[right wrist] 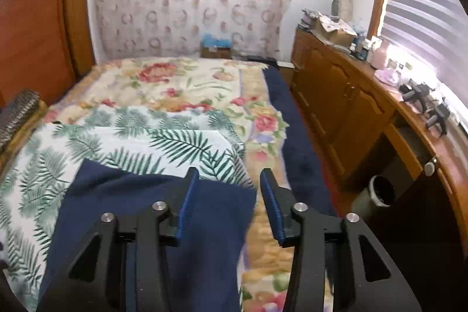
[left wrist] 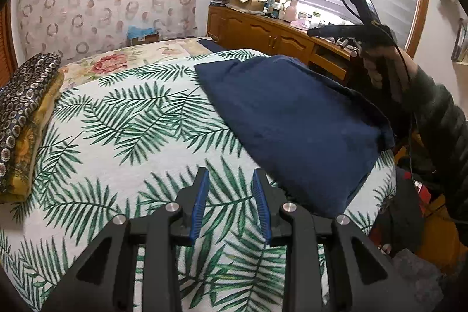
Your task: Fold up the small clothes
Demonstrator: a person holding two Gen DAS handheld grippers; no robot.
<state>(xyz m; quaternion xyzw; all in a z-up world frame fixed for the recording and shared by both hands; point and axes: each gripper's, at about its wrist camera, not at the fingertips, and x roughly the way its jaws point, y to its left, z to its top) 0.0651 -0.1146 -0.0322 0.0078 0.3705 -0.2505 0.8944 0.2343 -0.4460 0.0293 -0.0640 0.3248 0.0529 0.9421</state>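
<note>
At the bed's left edge lies a pile [left wrist: 23, 119] of patterned cloth, seemingly folded. On the leaf-print spread [left wrist: 117, 119] the left tool [left wrist: 231, 180] hovers with its jaws apart, grasping nothing. Toward the bed's right edge lies the navy cloth [left wrist: 292, 119], doubled into a rough rectangle, its near corner hanging off the edge; at least one fold looks done, with more folding or squaring likely left. The right tool [right wrist: 229, 179] is released above it, empty.

No legible text or labels.
</note>
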